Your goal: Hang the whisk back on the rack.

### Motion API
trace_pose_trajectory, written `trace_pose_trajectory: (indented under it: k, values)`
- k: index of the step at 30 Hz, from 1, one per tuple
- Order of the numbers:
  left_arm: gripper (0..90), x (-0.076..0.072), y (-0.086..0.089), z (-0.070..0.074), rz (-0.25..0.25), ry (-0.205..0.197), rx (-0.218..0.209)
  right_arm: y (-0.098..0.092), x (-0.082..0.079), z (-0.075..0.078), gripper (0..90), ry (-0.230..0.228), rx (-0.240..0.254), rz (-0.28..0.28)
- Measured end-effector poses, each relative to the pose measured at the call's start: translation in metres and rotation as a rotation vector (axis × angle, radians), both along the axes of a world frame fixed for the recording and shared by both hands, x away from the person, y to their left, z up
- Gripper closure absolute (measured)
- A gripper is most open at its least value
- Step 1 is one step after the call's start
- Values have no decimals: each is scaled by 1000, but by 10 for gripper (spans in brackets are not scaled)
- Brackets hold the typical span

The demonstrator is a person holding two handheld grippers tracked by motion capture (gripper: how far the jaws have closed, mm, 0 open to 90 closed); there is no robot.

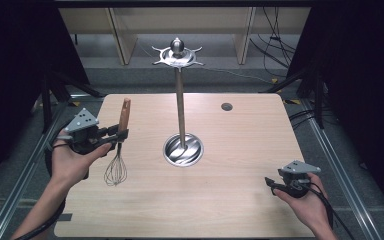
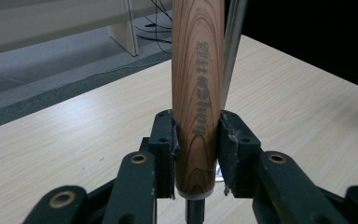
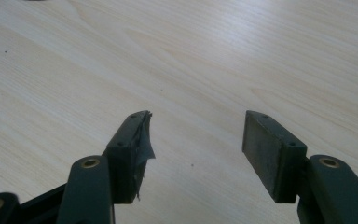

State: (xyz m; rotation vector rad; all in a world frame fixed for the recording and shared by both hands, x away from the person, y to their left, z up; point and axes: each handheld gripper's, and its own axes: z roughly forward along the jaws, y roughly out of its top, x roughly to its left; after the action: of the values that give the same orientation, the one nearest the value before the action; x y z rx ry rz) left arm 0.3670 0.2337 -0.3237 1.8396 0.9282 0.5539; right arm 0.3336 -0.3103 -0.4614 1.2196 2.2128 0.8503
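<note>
A whisk with a wooden handle point(image 1: 124, 114) and a wire head point(image 1: 116, 171) hangs upright over the left part of the table, wires down. My left gripper point(image 1: 122, 133) is shut on the lower end of that handle point(image 2: 198, 93), both pads pressing its sides. A tall metal utensil stand point(image 1: 180, 100) rises from a round steel base point(image 1: 183, 149) at the table's middle, with a hooked crown point(image 1: 178, 55) on top. My right gripper point(image 1: 270, 183) rests low at the table's front right, open, with nothing between its jaws point(image 3: 196, 140).
The light wooden table point(image 1: 230, 200) has a small dark round hole point(image 1: 226, 106) at its back right. Dark frame legs and cables point(image 1: 275, 45) stand beyond the far edge. The stand's pole point(image 2: 231, 46) shows just behind the held handle.
</note>
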Motion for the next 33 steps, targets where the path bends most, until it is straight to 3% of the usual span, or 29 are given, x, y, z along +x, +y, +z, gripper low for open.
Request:
trace_pose_trajectory:
  k: [13, 19, 25, 26, 30, 31, 33]
  values:
    - [683, 7, -3, 18, -39, -6, 4, 0, 0, 0, 422, 5, 2, -5]
    - [683, 10, -5, 23, -58, -13, 23, 3, -3, 1, 423, 41, 32, -41]
    - [683, 14, -6, 29, -72, -13, 22, 3, -3, 1, 422, 33, 27, -35]
    - [683, 15, -7, 31, -73, -16, 19, 1, -1, -1, 422, 8, 11, -18]
    - [683, 17, -8, 34, -82, -22, 17, 2, -2, 0, 421, 20, 17, -26]
    - [683, 20, -7, 36, -94, -47, 30, 2, -2, -1, 421, 16, 19, -27]
    - [683, 21, -8, 38, -95, -49, 29, 2, -1, -1, 421, 8, 16, -21]
